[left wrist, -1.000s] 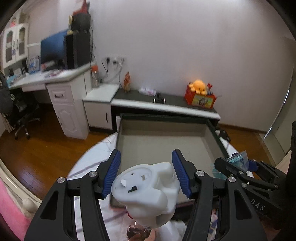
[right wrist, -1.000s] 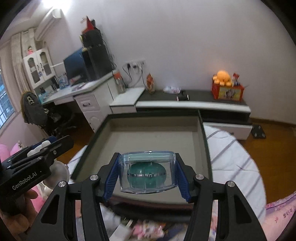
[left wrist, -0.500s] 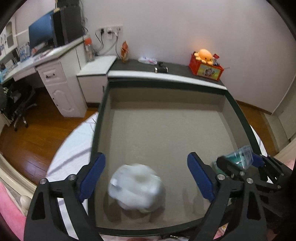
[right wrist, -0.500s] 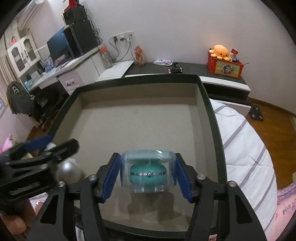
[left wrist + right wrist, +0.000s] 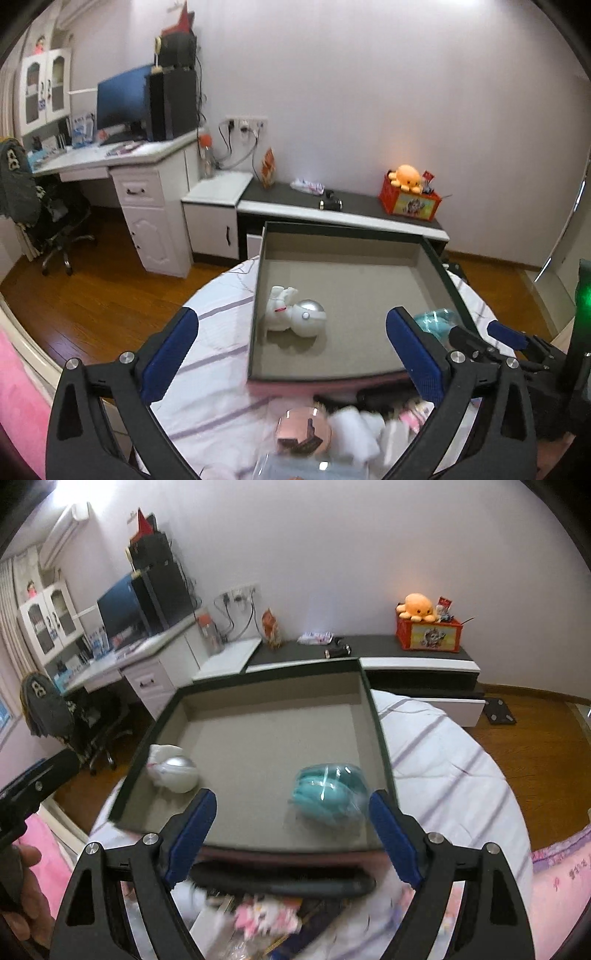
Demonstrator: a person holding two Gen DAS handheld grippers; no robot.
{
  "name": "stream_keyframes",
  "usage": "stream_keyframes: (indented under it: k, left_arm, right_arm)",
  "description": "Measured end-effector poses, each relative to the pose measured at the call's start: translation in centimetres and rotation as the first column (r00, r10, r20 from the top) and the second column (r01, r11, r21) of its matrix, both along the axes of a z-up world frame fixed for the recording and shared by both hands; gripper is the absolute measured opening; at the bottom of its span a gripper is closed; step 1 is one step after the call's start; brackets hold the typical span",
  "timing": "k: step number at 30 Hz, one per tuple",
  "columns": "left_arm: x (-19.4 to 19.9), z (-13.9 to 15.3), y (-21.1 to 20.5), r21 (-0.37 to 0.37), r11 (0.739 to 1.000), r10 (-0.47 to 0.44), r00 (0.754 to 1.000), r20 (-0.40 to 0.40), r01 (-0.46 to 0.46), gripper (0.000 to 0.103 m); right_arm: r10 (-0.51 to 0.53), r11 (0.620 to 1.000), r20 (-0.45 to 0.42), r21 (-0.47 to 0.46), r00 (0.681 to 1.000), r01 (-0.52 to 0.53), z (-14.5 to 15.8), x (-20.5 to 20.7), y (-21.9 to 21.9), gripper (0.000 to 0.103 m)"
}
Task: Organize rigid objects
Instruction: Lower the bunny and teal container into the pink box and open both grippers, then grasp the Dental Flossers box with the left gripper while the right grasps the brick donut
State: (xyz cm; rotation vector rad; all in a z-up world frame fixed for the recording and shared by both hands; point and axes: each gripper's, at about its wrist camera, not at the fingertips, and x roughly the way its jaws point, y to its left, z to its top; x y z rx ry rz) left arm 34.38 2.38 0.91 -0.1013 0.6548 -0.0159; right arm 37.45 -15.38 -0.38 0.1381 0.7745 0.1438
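Both toys lie in the tray (image 5: 382,753) for sorting — white astronaut figure (image 5: 295,314), teal capsule (image 5: 330,794) — left gripper (image 5: 291,360) and right gripper (image 5: 291,836) jaws wide, empty.

I was working in someone's bedroom, clearly a home. A bed with a striped white sheet (image 5: 443,760) and pink bedding (image 5: 554,878) filled the foreground. Along the wall ran a white desk (image 5: 122,162) with a monitor (image 5: 120,98), an office chair (image 5: 55,225), a low cabinet (image 5: 340,214) and an orange plush octopus (image 5: 406,177) (on a red box).
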Motion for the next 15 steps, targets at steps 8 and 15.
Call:
stream_keyframes:
  k: [8, 15]
  left_arm:
    - [-6.9, 0.9, -0.7, 0.067, 0.998, 0.007, 1.0, 0.023, -0.008, 0.103]
    - [-11.9, 0.0, -1.5, 0.084, 0.996, 0.018, 0.999, 0.026, -0.02, 0.103]
  right_arm:
    - [-0.022, 1.0, 0.075, 0.011, 0.997, 0.022, 2.7, -7.7, 0.2, 0.086]
    - [-0.044, 0.999, 0.091, 0.01, 0.995, 0.043, 2.5, -13.9, -0.7, 0.086]
